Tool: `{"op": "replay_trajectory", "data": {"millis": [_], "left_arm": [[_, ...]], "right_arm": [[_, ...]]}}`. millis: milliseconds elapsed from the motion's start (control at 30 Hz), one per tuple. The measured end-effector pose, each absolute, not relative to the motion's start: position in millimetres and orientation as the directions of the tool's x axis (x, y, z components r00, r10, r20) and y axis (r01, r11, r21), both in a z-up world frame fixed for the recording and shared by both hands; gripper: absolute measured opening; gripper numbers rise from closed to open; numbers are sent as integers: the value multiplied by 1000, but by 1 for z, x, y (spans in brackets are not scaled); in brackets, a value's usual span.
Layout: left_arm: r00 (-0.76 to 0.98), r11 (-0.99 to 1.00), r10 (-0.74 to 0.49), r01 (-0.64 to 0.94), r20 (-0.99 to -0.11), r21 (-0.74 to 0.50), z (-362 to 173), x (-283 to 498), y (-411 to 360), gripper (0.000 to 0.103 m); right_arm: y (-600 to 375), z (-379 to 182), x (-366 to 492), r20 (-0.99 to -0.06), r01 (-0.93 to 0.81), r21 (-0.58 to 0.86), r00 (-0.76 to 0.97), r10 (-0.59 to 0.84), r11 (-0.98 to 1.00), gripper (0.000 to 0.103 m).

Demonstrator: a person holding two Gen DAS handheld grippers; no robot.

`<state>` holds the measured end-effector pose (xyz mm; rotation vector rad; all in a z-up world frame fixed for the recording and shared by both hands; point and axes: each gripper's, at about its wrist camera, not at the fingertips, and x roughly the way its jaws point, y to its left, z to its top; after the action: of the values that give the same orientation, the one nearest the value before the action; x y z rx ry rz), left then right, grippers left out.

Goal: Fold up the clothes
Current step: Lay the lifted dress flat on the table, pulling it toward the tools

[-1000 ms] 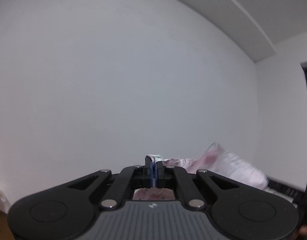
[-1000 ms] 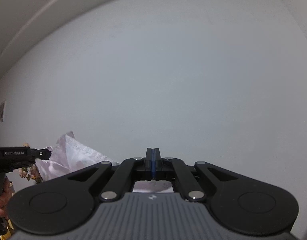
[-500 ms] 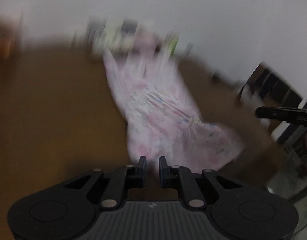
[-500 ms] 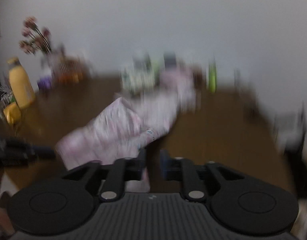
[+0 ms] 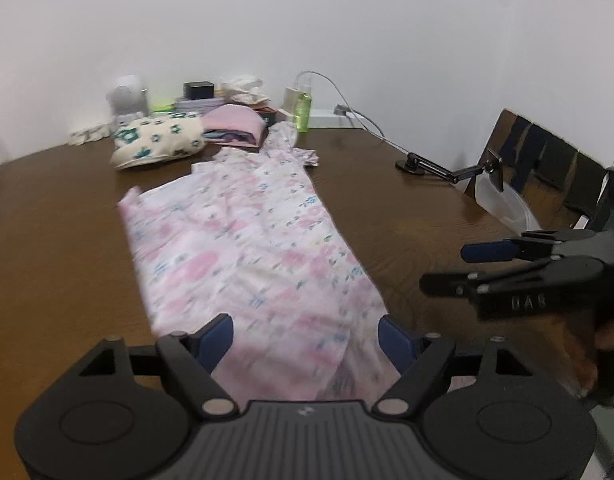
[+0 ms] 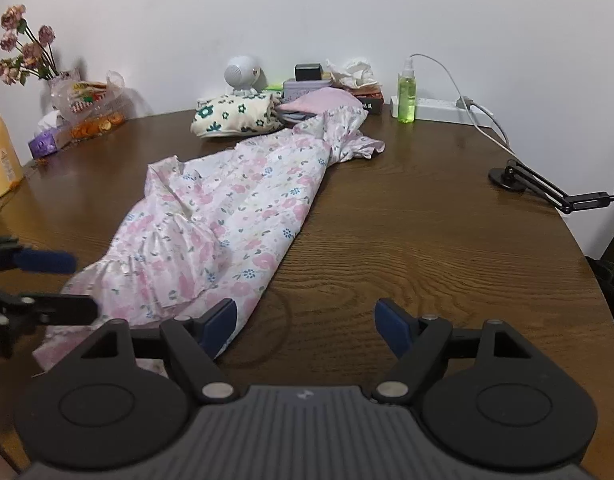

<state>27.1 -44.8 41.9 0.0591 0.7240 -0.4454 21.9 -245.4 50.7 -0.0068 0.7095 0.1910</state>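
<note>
Garment: pink floral dress (image 6: 235, 216) spread lengthwise on brown wooden table (image 6: 427, 248), far end touching folded pile (image 6: 243, 114) by the wall.
Left gripper (image 5: 305, 336): jaws opening, wide apart; near hem lies between the fingers, not pinched.
Right gripper (image 6: 307, 322): jaws opening, wide; left pad beside hem edge, bare table between, nothing held.

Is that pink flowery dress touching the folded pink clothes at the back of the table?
Touching. The right wrist view shows the far end of the flowery dress lying up against and over the edge of the folded pink clothes.
</note>
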Motion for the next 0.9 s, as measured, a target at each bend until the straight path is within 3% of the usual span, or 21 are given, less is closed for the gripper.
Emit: {"op": "replay_trajectory", "data": {"millis": [100,167,233,267,300,400,533,600,733,800,900], "left_arm": [[671,936,-255,351,-696,-5,28,41,-66,78],[670,940,-249,341,-700,-8,18,41,-68,72],[652,940,-287,333,-702,-76,14,39,-58,39],[660,945,-292,313,-692,-100,14,38,-52,29],[677,947,-296,302,-674,-113,15,35,-47,13],[720,955,-291,254,-630,-151,19,30,-27,4],[756,963,-260,162,-601,-214,25,24,3,2],[774,962,-242,112,-585,-250,29,20,20,2],[841,955,-143,-21,-522,-296,35,3,62,2],[841,939,-82,-116,-536,-325,29,-6,88,2],[801,918,-2,-236,-599,-319,14,-19,118,2]], "right_arm": [[-246,48,23,-639,-153,26,758,134,988,78],[-248,48,21,-632,-145,25,764,129,989,78],[-251,48,17,-633,-169,67,755,173,983,78],[-251,47,16,-635,-188,93,745,203,978,78],[-251,47,14,-637,-201,111,738,225,973,77],[-242,45,9,-636,-230,118,729,252,966,73],[-218,41,4,-640,-300,112,708,300,947,68],[-206,38,1,-648,-325,81,701,298,942,54],[-191,31,-2,-658,-319,49,702,271,947,35],[-188,28,-2,-667,-300,59,698,261,952,16],[-182,24,-6,-691,-294,43,682,241,955,11]]}}
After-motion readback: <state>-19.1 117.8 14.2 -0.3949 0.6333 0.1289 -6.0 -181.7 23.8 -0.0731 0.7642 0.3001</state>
